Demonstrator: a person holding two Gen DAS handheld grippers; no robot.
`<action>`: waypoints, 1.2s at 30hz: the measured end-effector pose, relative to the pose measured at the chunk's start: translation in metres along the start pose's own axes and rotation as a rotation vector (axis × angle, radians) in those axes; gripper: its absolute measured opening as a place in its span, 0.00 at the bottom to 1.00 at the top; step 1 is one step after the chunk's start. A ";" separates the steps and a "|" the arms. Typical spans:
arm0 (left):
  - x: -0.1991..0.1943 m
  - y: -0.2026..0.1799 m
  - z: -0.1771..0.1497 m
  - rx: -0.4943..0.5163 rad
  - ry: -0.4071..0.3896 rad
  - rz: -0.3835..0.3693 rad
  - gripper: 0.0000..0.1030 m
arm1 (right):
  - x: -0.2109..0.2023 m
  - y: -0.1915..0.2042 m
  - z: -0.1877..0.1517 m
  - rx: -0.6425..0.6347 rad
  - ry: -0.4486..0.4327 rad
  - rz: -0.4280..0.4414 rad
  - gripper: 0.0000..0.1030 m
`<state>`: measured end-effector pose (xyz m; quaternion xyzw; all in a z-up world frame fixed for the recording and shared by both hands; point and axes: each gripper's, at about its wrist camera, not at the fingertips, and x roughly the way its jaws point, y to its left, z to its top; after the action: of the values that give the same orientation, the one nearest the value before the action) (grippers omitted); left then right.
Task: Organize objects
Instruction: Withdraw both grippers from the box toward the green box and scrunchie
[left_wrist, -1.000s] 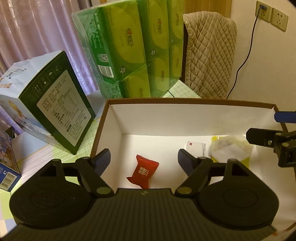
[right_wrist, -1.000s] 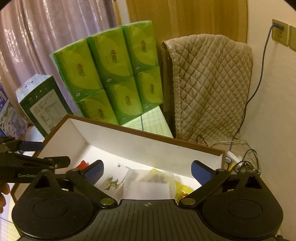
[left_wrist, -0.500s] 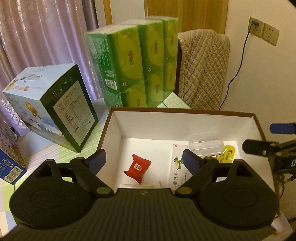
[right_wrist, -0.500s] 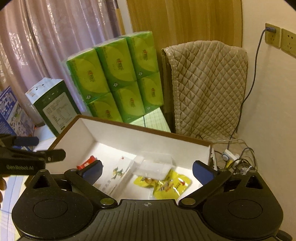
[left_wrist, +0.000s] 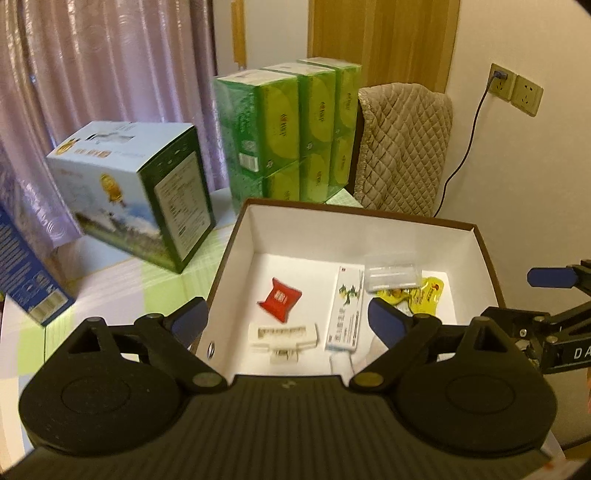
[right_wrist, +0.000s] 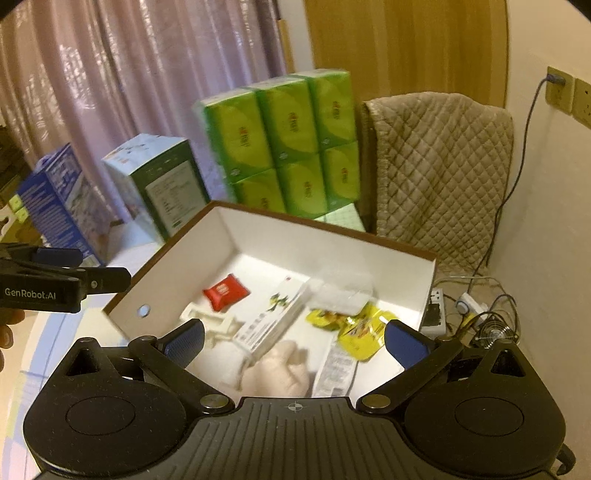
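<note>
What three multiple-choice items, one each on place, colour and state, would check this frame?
1. The red packet lies:
A. inside the white-lined box
B. on the green-boxed carton
C. in a gripper

2. The crinkled snack pouch by the clear plastic case is:
A. blue
B. yellow
C. white

3. The left gripper and the right gripper are:
A. both shut
B. both open, empty
C. one holding the packet

Key: A, it rests on the box floor; B, yellow shows under the case; B, both fingers are spread with nothing between.
</note>
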<state>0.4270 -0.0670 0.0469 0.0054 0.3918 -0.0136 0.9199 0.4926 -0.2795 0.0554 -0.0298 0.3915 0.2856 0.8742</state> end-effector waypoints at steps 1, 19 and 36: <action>-0.005 0.002 -0.004 -0.007 -0.001 -0.001 0.89 | -0.003 0.003 -0.002 -0.001 0.000 0.002 0.98; -0.065 0.014 -0.053 -0.048 0.000 0.011 0.90 | -0.038 0.041 -0.034 -0.053 0.012 0.051 0.98; -0.078 0.045 -0.126 -0.120 0.093 0.048 0.90 | -0.022 0.077 -0.090 -0.048 0.131 0.133 0.97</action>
<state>0.2835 -0.0176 0.0162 -0.0398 0.4339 0.0324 0.8995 0.3806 -0.2503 0.0221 -0.0433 0.4422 0.3497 0.8248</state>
